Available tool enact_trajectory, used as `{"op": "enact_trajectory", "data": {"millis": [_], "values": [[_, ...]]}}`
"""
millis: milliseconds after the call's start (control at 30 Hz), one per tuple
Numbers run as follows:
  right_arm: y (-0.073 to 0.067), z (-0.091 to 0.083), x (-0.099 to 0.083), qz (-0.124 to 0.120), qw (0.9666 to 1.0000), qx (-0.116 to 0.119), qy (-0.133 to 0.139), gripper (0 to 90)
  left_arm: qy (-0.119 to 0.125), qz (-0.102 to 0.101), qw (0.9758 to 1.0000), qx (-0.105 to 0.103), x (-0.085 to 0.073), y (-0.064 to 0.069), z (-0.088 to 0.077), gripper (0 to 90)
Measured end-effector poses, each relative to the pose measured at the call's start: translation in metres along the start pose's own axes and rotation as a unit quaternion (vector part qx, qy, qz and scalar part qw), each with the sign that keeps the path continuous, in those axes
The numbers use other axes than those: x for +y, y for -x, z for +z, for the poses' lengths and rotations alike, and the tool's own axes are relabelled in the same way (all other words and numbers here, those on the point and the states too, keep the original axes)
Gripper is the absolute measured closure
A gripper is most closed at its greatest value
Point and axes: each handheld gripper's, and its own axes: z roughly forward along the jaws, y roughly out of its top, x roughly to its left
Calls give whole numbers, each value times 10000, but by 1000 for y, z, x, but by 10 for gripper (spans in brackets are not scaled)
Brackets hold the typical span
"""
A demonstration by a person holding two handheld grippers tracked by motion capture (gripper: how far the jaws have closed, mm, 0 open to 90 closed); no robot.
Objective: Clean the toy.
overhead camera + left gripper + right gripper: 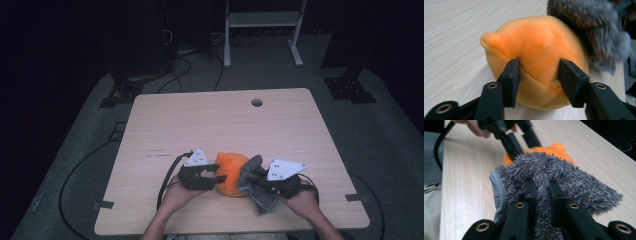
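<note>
An orange plush toy (231,174) lies on the wooden table (220,125) near its front edge. My left gripper (216,174) comes at it from the left, and its two jaws press into the orange plush toy (536,57), denting the fabric on both sides. A grey fluffy cloth (255,185) lies against the toy's right side. My right gripper (252,179) is shut on a fold of the grey cloth (544,175), which bunches up between its jaws. Behind the cloth I see the orange toy (554,148) and the left gripper (520,140) clamped on it.
A round cable hole (257,102) sits near the table's far edge. Black cables (167,180) trail off the front left of the table. A white frame (262,30) and dark stands are on the floor beyond.
</note>
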Motion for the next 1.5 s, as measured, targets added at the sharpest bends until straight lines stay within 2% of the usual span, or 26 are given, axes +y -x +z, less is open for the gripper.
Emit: {"op": "enact_trajectory", "data": {"millis": [100, 167, 200, 267, 333, 400, 500, 567, 633, 667, 767, 800, 867, 1033, 1067, 1167, 1267, 1333, 1400, 1500], "values": [[1, 10, 0, -88, 9998, 82, -134, 796, -59, -115, 9997, -213, 2, -3, -2, 258], [6, 12, -5, 18, 9999, 80, -114, 796, -100, -138, 9989, -441, 1, -6, -3, 230], [9, 11, -8, 76, 9999, 52, -88, 797, -100, -132, 9984, -545, 1, -6, -3, 251], [16, 7, -13, 272, 9996, 36, -56, 796, -49, 6, 9979, -644, -1, -7, -4, 376], [22, 5, -19, 408, 9992, -2, -4, 796, 20, 55, 9974, -723, 0, -5, -3, 482], [24, 4, -23, 483, 9988, -25, -3, 796, 34, 127, 9978, -654, 2, -1, 0, 539], [22, 0, -22, 447, 9988, -168, -45, 796, 18, 193, 9983, -544, 5, 4, 1, 557], [14, -5, -14, 217, 9993, -305, -24, 797, 21, 212, 9983, -541, 6, 6, 1, 562], [4, -7, -5, 74, 9996, -211, 144, 796, 24, 202, 9981, -585, 7, 8, 2, 562], [-2, -5, 0, -51, 9997, -157, 194, 797, -9, 259, 9980, -585, 8, 9, 2, 562], [-14, 6, 9, -434, 9990, -73, 69, 796, -93, 325, 9981, -512, 9, 11, 2, 559], [-13, 8, 8, -445, 9990, -66, 21, 796, -88, 282, 9982, -520, 8, 10, 2, 556], [-7, 8, 4, -270, 9996, -14, 26, 796, -87, 222, 9985, -489, 6, 7, 2, 557], [4, 0, -11, -123, 9995, -212, -193, 796, -166, 296, 9984, -456, 3, 7, 4, 552], [6, 0, -15, -72, 9996, -180, -205, 796, -171, 323, 9983, -462, 3, 8, 4, 548], [6, 1, -18, -40, 9996, -182, -193, 796, 23, 236, 9980, -592, 5, 7, 1, 449], [5, 1, -17, -36, 9997, -167, -189, 796, 143, 169, 9982, -550, 7, 7, 1, 416], [3, -1, -13, -54, 9998, -121, -166, 796, 94, 235, 9990, -382, 6, 8, 3, 438], [-3, -1, -4, -170, 9998, -17, -66, 797, 1, 247, 9988, -431, 6, 9, 6, 469], [-8, 3, 9, -346, 9994, 73, -14, 797, -137, 469, 9984, -291, 5, 14, 7, 484]]}}
